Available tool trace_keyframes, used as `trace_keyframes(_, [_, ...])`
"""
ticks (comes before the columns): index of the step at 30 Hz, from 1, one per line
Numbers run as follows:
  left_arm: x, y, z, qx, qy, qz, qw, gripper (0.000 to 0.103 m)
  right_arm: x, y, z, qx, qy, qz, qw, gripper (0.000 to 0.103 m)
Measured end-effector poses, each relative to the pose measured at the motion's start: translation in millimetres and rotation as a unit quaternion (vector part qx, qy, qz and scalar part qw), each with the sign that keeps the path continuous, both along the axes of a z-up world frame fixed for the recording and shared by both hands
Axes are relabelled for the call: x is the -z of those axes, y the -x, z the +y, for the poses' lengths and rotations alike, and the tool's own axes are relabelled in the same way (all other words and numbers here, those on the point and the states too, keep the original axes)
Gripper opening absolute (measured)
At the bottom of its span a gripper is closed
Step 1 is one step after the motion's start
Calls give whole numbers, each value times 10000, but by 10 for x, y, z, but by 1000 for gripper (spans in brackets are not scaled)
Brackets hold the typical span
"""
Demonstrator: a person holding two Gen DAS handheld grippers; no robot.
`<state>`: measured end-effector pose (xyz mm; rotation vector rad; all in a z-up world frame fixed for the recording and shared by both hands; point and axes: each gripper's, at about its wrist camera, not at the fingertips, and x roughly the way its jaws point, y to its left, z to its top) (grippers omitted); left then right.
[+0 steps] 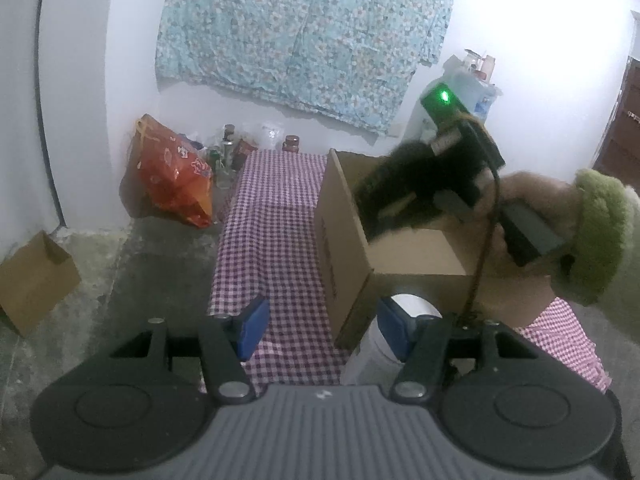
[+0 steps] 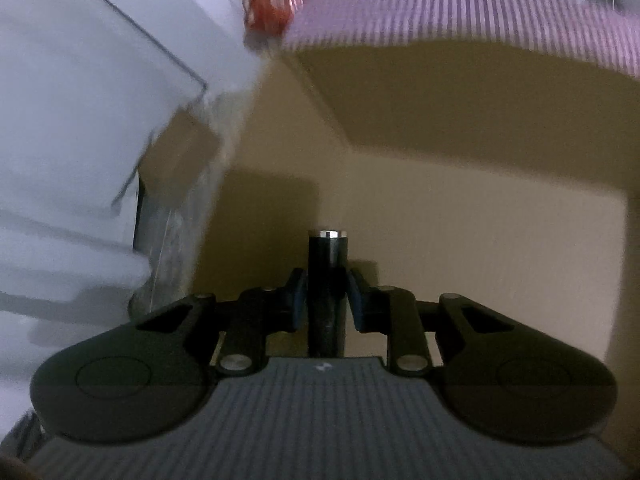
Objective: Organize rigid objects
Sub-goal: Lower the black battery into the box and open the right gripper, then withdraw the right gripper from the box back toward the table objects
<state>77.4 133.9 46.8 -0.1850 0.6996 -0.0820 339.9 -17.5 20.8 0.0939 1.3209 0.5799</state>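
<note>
Right claw [image 2: 327, 300] clamped on slim black cylinder [image 2: 327, 280], long axis along the fingers, silver tip pointing down into open cardboard box [image 2: 460, 200], left claw [image 1: 320, 330] half open, empty, at box's near corner on checked counter [image 1: 272, 240].

The left tongs [image 1: 322, 326] point forward and somewhat downward, their blue pads [image 1: 253, 328] standing apart with nothing pressed between them. The right tongs [image 2: 327, 300] tilt steeply down, pads closed on a dark cylinder [image 2: 327, 280]. A green-sleeved hand [image 1: 532, 220] grips their handle.
</note>
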Motion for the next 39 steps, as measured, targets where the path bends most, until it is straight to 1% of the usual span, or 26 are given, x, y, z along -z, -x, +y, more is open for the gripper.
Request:
trace_keyframes(1, [5, 7, 0, 0, 25, 17, 10000, 63, -44, -22, -1, 52, -63, -101, 9999, 34])
trace_keyframes(2, [9, 14, -11, 0, 49, 31, 10000, 65, -95, -39, -25, 192, -91, -182, 9996, 37])
trace_keyframes(3, [14, 24, -20, 3, 64, 34, 10000, 66, -134, -43, -53, 276, -134, -243, 9992, 42])
trace_keyframes(4, [19, 41, -32, 11, 73, 28, 10000, 69, -175, -2, -103, 337, -223, -321, 9987, 44])
trace_keyframes(7, [25, 79, -67, 77, 121, -9, 9999, 77, -368, 132, -326, 506, -516, -518, 9960, 45])
trace_keyframes(8, [24, 90, -82, 97, 137, -26, 9999, 80, -495, 218, -421, 568, -632, -582, 9947, 45])
trace_keyframes(11, [9, 124, -154, 199, 174, -85, 9996, 84, -785, 407, -785, 674, -920, -835, 9900, 45])
trace_keyframes(14, [-19, 161, -247, 328, 165, -156, 9992, 88, -1143, 784, -1174, 691, -1148, -1174, 9840, 45])
trace_keyframes(16, [-36, 199, -313, 441, 145, -232, 9987, 90, -1278, 1012, -1459, 695, -1328, -1411, 9786, 48])
trace_keyframes(17, [-45, 218, -346, 494, 137, -280, 9983, 92, -1374, 1207, -1617, 721, -1398, -1569, 9750, 49])
trace_keyframes(19, [-58, 264, -435, 607, 106, -375, 9974, 94, -1418, 1484, -1882, 803, -1477, -1815, 9689, 55])
trace_keyframes(21, [-58, 298, -555, 748, 54, -421, 9963, 94, -1475, 1829, -2218, 952, -1489, -2070, 9622, 56])
trace_keyframes(23, [-43, 319, -697, 922, -18, -426, 9948, 94, -1406, 2141, -2542, 1153, -1466, -2220, 9570, 57])
trace_keyframes(25, [0, 332, -886, 1124, -151, -389, 9928, 94, -1269, 2407, -2806, 1376, -1433, -2272, 9534, 56])
trace_keyframes(29, [154, 371, -1280, 1544, -377, -227, 9870, 94, -842, 2801, -3086, 1679, -1363, -2183, 9516, 56])
trace_keyframes(30, [202, 378, -1387, 1649, -431, -171, 9852, 94, -672, 2841, -3070, 1725, -1352, -2124, 9523, 55])
trace_keyframes(32, [307, 414, -1581, 1848, -531, -104, 9813, 94, -456, 2991, -3148, 1848, -1351, -1969, 9533, 52])
trace_keyframes(34, [414, 413, -1763, 2008, -670, -14, 9773, 93, -254, 3081, -3169, 1935, -1318, -1860, 9542, 46])
trace_keyframes(36, [526, 413, -1930, 2151, -832, 68, 9730, 90, -46, 3119, -3138, 1979, -1320, -1705, 9562, 41])
trace_keyframes(37, [571, 405, -1986, 2190, -908, 99, 9714, 87, 72, 3033, -3009, 1991, -1298, -1635, 9575, 37])
trace_keyframes(39, [662, 419, -2093, 2257, -1046, 201, 9683, 82, 205, 3037, -2955, 1947, -1223, -1514, 9614, 35])
